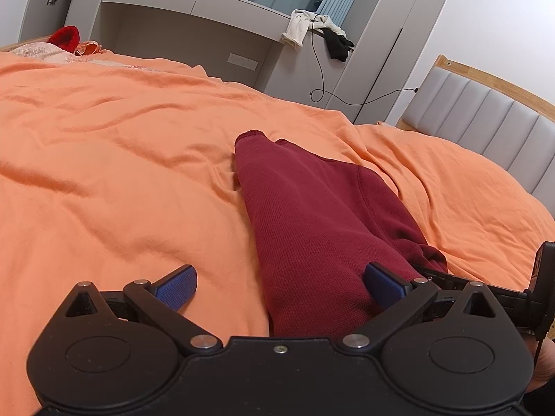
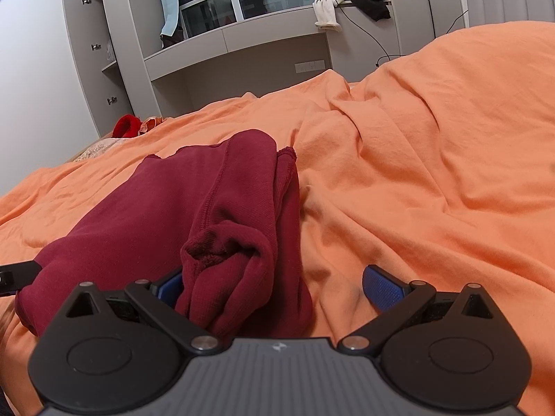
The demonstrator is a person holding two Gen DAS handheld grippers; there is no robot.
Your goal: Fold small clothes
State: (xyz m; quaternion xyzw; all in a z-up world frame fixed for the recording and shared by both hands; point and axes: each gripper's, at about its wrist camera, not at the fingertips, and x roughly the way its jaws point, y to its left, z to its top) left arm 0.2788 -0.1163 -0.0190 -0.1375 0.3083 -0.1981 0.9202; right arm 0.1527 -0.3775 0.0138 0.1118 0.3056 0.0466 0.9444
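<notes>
A dark red knit garment [image 1: 312, 215] lies folded lengthwise on the orange bedcover [image 1: 121, 159]. My left gripper [image 1: 279, 287] is open, its blue fingers spread either side of the garment's near end, the right finger [image 1: 383, 284] resting on the cloth. In the right wrist view the same garment [image 2: 166, 208] lies left of centre with a bunched cuff [image 2: 225, 253] at its near end. My right gripper [image 2: 274, 289] is open around that near end; its left finger [image 2: 170, 286] is partly hidden behind the cloth.
The orange bedcover [image 2: 416, 173] is wrinkled and humps up at the right. A padded grey headboard [image 1: 485, 118] stands at the right. Grey cabinets [image 1: 194, 17] with draped clothes [image 1: 298, 27] and a hanging cable are behind. A red item [image 1: 64, 36] lies at the far bed edge.
</notes>
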